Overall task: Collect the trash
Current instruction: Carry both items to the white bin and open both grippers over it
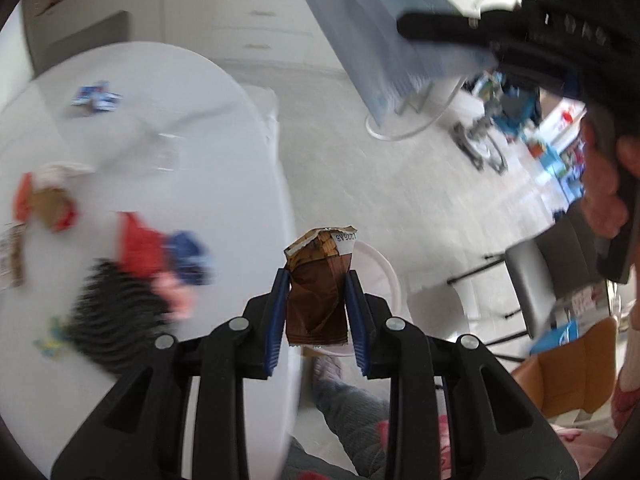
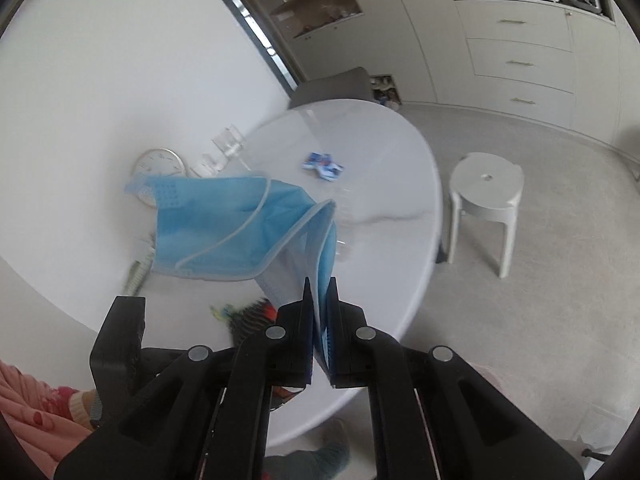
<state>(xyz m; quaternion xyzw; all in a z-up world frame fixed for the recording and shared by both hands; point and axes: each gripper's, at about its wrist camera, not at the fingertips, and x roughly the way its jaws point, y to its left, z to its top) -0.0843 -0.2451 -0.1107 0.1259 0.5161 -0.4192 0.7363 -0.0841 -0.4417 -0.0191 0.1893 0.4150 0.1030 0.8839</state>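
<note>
Fingers (image 1: 281, 300) of the left gripper (image 1: 317, 280) clamp a light, crinkly brown wrapper (image 1: 316, 280) mid-body — the right gripper (image 2: 319, 284) pinches a limp blue face mask (image 2: 224, 228) by its edge.

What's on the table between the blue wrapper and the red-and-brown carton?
Only a crumpled clear plastic film lies between the blue wrapper and the carton; the left wrist view shows it.

Left gripper (image 1: 318, 280) tilted downward, jaws clamped on load. Right gripper (image 2: 320, 304) angled down, jaws pinched tight.
</note>
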